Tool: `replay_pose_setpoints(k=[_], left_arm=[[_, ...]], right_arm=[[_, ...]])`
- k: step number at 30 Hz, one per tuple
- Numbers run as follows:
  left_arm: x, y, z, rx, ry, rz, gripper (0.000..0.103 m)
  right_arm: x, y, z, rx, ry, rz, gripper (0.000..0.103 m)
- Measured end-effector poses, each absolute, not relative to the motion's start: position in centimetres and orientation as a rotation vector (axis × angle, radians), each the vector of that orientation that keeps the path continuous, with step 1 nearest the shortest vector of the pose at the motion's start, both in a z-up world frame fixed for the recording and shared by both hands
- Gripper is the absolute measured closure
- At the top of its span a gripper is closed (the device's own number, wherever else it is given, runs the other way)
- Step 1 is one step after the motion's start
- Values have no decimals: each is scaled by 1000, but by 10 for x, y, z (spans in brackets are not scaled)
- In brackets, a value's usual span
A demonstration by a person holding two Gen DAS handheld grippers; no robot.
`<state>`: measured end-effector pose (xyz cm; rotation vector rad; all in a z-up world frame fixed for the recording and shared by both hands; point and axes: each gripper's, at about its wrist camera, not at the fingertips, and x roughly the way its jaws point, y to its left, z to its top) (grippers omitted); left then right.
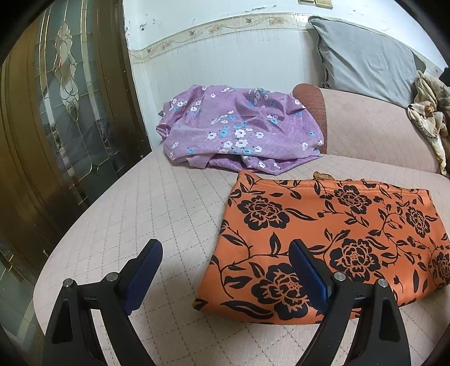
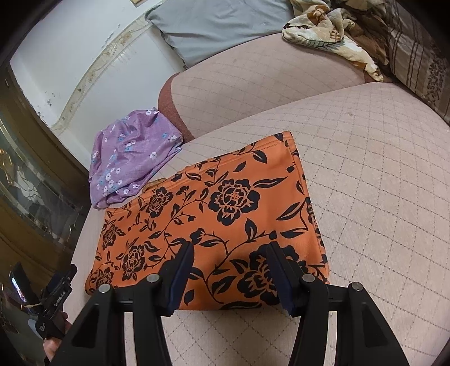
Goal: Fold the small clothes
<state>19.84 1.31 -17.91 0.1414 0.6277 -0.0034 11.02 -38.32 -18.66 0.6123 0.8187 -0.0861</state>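
Setting: pale pink quilted sofa seat (image 2: 365, 174) with a diamond stitch, set against a white panelled wall with a floral border (image 1: 225, 25); a dark wooden door with leaded glass (image 1: 64, 93) stands at the left.
Item 1: orange garment printed with black roses (image 2: 213, 214), lying flat on the seat as a neat rectangle, edges squared, no loose sleeve or leg showing. Judged folded, or nearly so.
Item 2: lilac garment with small white and blue flowers (image 1: 236, 129), crumpled in a loose heap at the back of the seat, beside the sofa's backrest and just behind the orange piece. Judged not yet folded.
Other cloth: grey cushion (image 1: 365, 56) leaning on the wall; a beige leaf-print blanket (image 2: 323, 31) bunched at the far right; a striped brown pillow (image 2: 416, 50) beyond it.
Left gripper (image 1: 225, 261): black frame, blue pads, fingers spread wide, nothing between them; it hangs over the near left corner of the orange piece, one finger above the cloth, one above bare seat.
Right gripper (image 2: 229, 264): fingers partly spread, empty, poised over the near edge of the orange piece; contact with the cloth cannot be told.
Progress: one garment apparently done, one left; about halfway by this count.
Next need, as judged: reach back for the lilac heap and spread it flat.
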Motion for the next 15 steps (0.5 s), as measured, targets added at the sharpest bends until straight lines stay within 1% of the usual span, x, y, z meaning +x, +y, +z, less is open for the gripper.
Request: replay_pose_setpoints(k=[8, 15], left_arm=[[205, 17, -185, 142, 662, 5, 12], [226, 57, -214, -22, 882, 54, 12]], right_arm=[[115, -380, -189, 592, 838, -83, 45], [113, -397, -200, 675, 871, -106, 45]])
